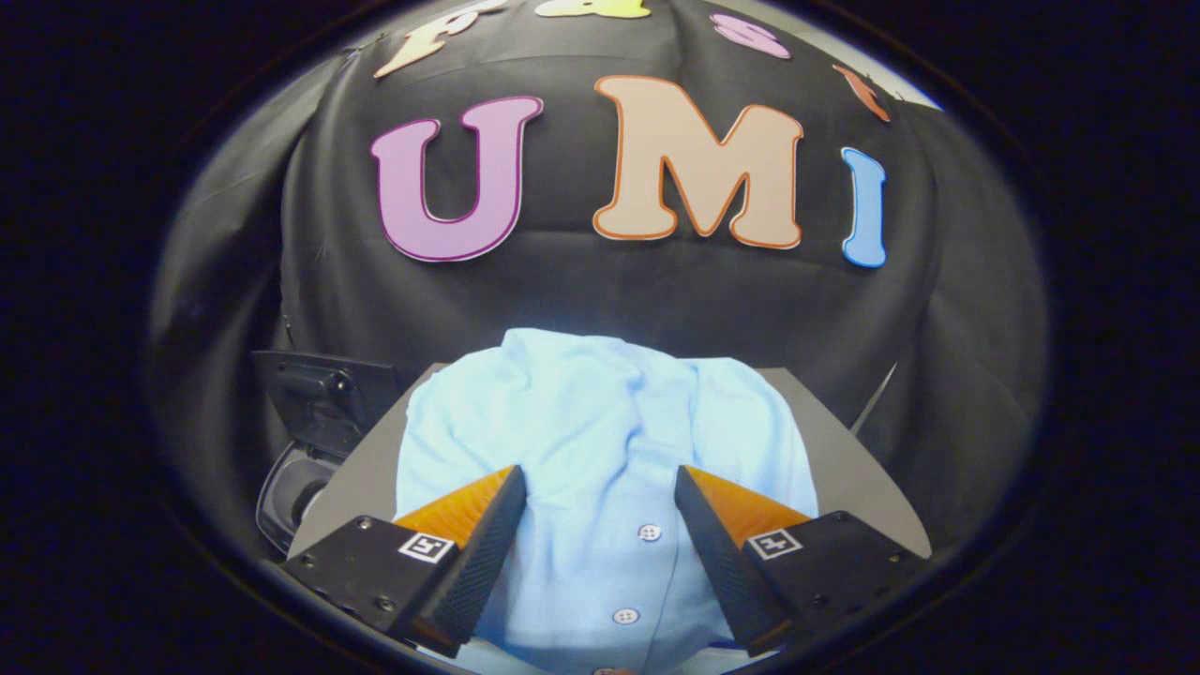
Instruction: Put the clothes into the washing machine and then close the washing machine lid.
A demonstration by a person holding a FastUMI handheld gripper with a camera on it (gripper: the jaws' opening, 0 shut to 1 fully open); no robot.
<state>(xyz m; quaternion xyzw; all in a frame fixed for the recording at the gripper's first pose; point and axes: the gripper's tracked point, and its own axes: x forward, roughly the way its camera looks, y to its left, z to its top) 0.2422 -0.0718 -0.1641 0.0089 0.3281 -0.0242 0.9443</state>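
Note:
A light blue buttoned shirt (pixel 591 441) lies spread on a grey table (pixel 839 459), reaching from under my fingers to the table's far edge. My gripper (pixel 600 483) hovers over the shirt's button strip with its two fingers wide apart and open, nothing pressed between them. The black and orange fingers (pixel 478 534) frame two white buttons. Left of the table, lower down, sits the dark washing machine (pixel 291 487) with its lid (pixel 323 394) raised upright, its round opening partly visible.
Black booth cloth hangs close behind the table and wraps both sides. Bare grey tabletop shows to the right of the shirt and in a narrow strip to its left, beside the machine.

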